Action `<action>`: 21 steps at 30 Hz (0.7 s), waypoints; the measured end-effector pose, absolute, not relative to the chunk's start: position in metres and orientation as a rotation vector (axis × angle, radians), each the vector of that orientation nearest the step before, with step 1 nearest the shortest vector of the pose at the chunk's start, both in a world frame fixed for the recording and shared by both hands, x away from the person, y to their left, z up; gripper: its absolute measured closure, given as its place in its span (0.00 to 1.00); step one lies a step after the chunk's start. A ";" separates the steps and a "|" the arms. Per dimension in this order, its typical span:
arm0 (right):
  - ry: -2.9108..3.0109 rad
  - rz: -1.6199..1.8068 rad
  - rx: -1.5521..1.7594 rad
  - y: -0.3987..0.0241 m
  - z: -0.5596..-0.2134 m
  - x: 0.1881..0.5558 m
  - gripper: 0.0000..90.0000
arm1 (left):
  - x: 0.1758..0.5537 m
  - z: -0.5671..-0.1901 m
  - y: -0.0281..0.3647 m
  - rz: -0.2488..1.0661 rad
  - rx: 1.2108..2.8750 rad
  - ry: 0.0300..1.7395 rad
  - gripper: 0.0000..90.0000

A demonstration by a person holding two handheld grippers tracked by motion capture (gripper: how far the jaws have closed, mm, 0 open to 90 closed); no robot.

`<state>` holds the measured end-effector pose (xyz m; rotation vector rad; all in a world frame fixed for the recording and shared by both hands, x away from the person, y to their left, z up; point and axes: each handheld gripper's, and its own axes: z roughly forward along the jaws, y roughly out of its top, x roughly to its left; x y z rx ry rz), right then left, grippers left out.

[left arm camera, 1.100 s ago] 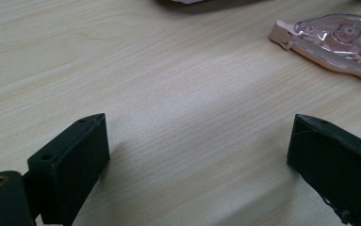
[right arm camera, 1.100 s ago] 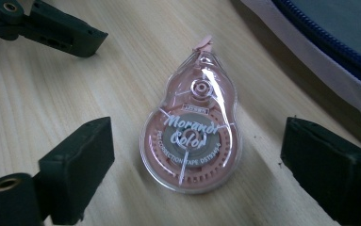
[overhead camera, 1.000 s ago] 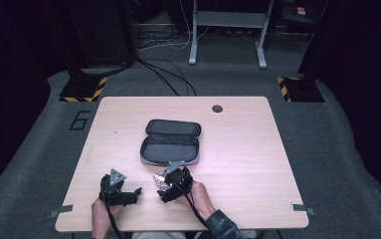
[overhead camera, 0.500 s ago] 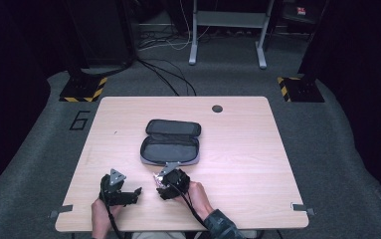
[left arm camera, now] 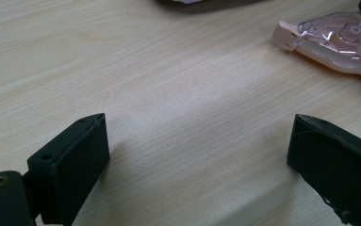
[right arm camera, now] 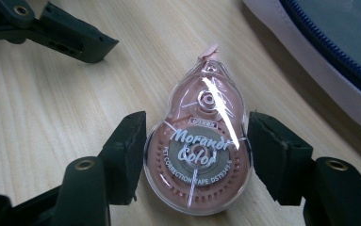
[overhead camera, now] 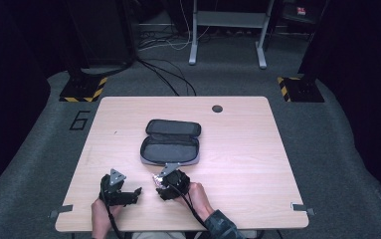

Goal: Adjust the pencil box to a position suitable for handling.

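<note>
Pale wood grain is covering the one tabletop, and on it are lying two things: one pink correction-tape dispenser and one dark zip case. The case is lying open near the middle of the tabletop, its two halves spread flat. The dispenser is sitting close to the near edge, just in front of the case, with its narrow tip pointing toward the case.

Two grippers are working near that edge. The right gripper is pinching the dispenser across its wide round end, both black pads pressing on the clear shell; its jaws have just been closing onto it. The left gripper is resting just beside it toward the left edge, jaws spread wide with bare wood between them.

The right gripper view is giving the printed label on the dispenser and the blue zip along the case's pale rim, detail the high view is leaving as a small pink speck. The left gripper view is catching the dispenser from the side, lying flat.
</note>
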<state>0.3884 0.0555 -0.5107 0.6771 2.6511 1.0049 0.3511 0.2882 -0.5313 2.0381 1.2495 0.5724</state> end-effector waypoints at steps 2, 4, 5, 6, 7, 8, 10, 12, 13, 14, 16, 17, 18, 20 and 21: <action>2.651 1.004 0.666 0.054 -0.508 0.388 0.44 | 0.351 -0.531 0.288 0.573 2.038 1.249 0.07; 2.648 1.012 0.666 0.052 -0.506 0.386 0.44 | 0.351 -0.531 0.288 0.573 2.038 1.249 0.07; 2.629 1.029 0.708 0.053 -0.505 0.384 0.44 | 0.351 -0.531 0.288 0.573 2.037 1.249 0.07; 2.648 1.011 0.657 0.049 -0.504 0.385 0.44 | 0.351 -0.531 0.288 0.573 2.038 1.249 0.07; 2.638 1.017 0.688 0.049 -0.503 0.383 0.44 | 0.351 -0.531 0.288 0.573 2.038 1.249 0.07; 2.643 1.016 0.663 0.047 -0.502 0.383 0.44 | 0.351 -0.531 0.288 0.573 2.038 1.249 0.07; 2.639 1.010 0.661 0.044 -0.499 0.380 0.44 | 0.351 -0.531 0.288 0.573 2.038 1.250 0.07; 2.629 1.011 0.666 0.041 -0.498 0.378 0.43 | 0.351 -0.531 0.288 0.573 2.037 1.250 0.07; 2.628 1.014 0.655 0.038 -0.498 0.378 0.44 | 0.351 -0.531 0.288 0.572 2.037 1.250 0.07; 2.619 1.018 0.675 0.037 -0.497 0.377 0.43 | 0.351 -0.531 0.288 0.573 2.037 1.250 0.07; 2.608 1.023 0.699 0.032 -0.497 0.377 0.44 | 0.351 -0.531 0.288 0.572 2.037 1.250 0.07; 2.604 1.020 0.702 0.030 -0.497 0.376 0.44 | 0.351 -0.531 0.288 0.572 2.037 1.250 0.07; 2.609 1.016 0.690 0.027 -0.496 0.377 0.44 | 0.351 -0.531 0.288 0.572 2.037 1.250 0.07; 2.596 1.020 0.712 0.023 -0.496 0.375 0.44 | 0.351 -0.531 0.288 0.572 2.038 1.249 0.07; 2.583 1.026 0.718 0.021 -0.496 0.374 0.44 | 0.351 -0.531 0.288 0.572 2.038 1.250 0.07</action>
